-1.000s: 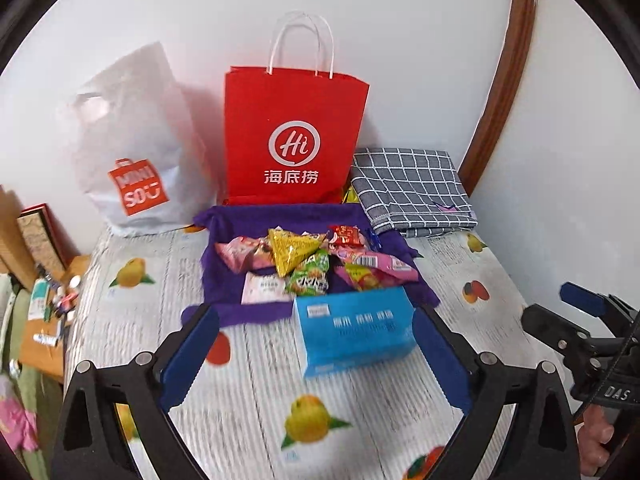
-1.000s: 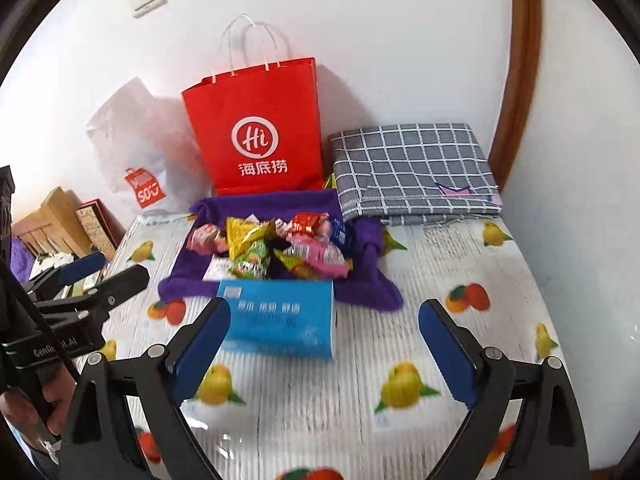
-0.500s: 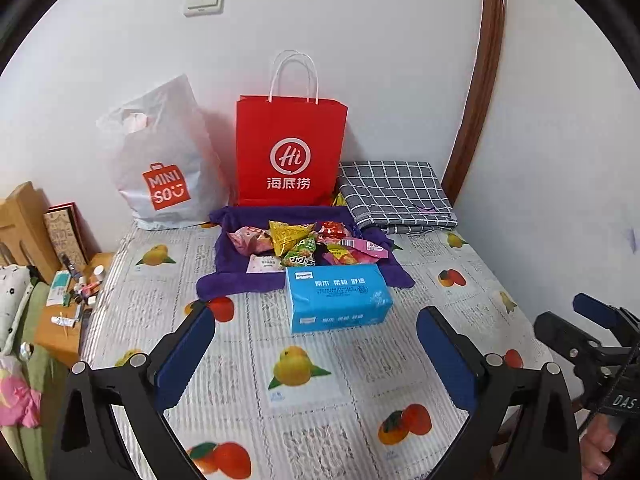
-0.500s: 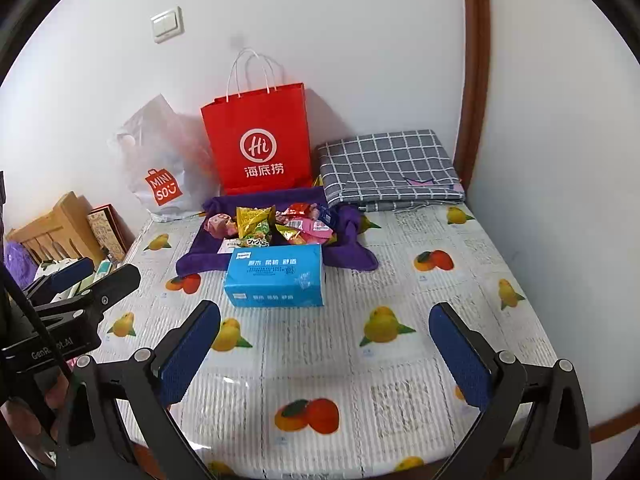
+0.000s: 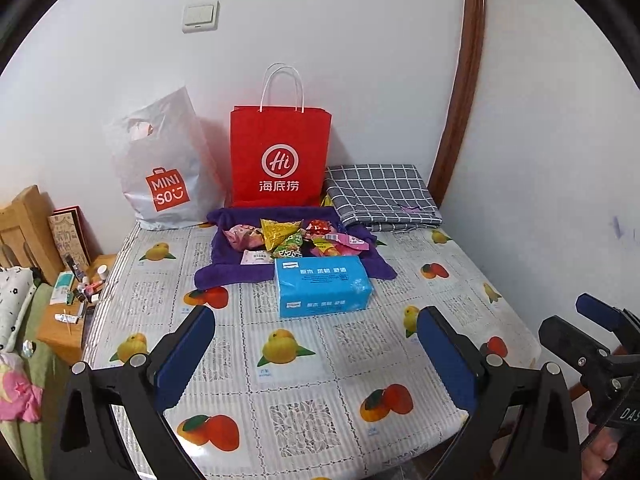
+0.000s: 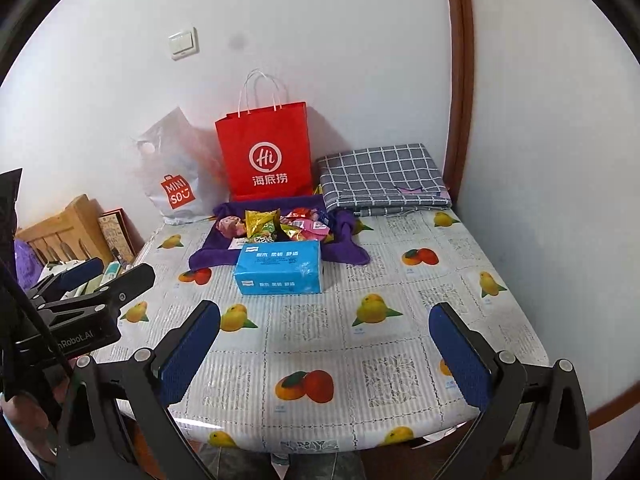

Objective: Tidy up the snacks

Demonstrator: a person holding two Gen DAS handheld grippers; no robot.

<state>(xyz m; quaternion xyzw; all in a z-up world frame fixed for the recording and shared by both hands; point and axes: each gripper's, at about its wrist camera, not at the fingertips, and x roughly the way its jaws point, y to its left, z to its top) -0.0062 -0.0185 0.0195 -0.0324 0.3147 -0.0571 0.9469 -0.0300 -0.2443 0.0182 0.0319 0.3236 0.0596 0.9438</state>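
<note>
Several snack packets [image 5: 294, 236] [image 6: 280, 226] lie piled on a purple cloth [image 5: 224, 270] [image 6: 344, 254] at the back middle of the table. A blue tissue pack [image 5: 322, 286] [image 6: 280, 266] lies just in front of the pile. My left gripper [image 5: 316, 348] is open and empty, held back over the table's near edge. My right gripper [image 6: 326, 344] is open and empty, also near the front edge. Each gripper shows at the edge of the other's view, the right [image 5: 600, 332] and the left [image 6: 96, 280].
A red paper bag [image 5: 280, 156] [image 6: 266, 152] and a white MINISO bag [image 5: 164, 168] [image 6: 172, 172] stand against the back wall. A folded grey checked cloth [image 5: 380, 192] [image 6: 384, 178] lies at the back right. A fruit-print tablecloth [image 5: 320, 380] covers the table. A low shelf with small items [image 5: 76, 300] is at left.
Both grippers have pulled back and up from the snack pile towards the table's near edge, so more of the table shows. Both stayed open and empty.
</note>
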